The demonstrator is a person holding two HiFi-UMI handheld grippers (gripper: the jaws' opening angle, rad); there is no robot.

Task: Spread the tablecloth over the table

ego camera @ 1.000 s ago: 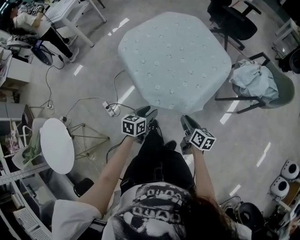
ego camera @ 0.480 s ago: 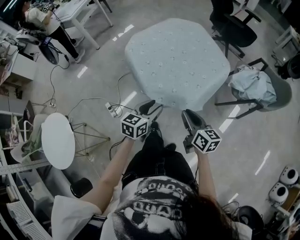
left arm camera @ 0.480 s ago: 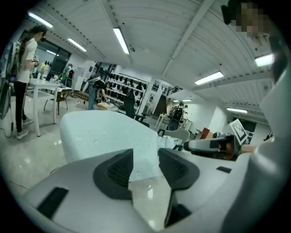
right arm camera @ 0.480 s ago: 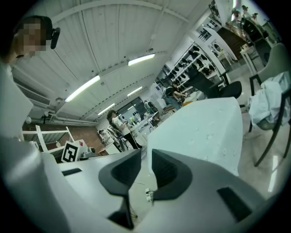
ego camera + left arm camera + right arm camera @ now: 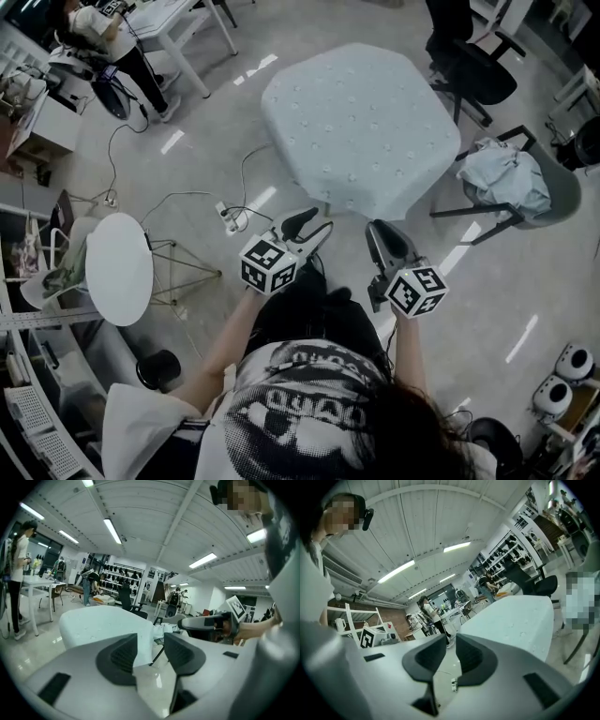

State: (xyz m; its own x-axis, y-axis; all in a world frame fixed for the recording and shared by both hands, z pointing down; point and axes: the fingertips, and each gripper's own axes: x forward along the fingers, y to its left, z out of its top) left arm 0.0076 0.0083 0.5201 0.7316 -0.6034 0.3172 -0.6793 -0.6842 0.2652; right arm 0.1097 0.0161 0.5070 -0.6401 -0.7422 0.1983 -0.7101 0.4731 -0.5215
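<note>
Pale blue-green fabric — the tablecloth (image 5: 361,127) already drapes the whole worktop, hems hanging on every side. It looks light, soft and limp, so it'll slide and wrinkle; best pinched at a hanging near corner, not on the flat top. Left tool (image 5: 309,225) hangs well short of it, jaws apart, empty. Right tool (image 5: 382,234) — jaws have just been closing, a slim gap left, nothing between. Writing? None legible; only small pale dots, possibly a print.

Head view dim, flat contrast, slightly soft; white glare streaks on the glossy floor (image 5: 197,122), shadows faint. Both gripper views brighter, lit by ceiling tubes (image 5: 112,530) that blow out; strong fisheye bend, black vignette at corners, nearest foreground out of focus.
</note>
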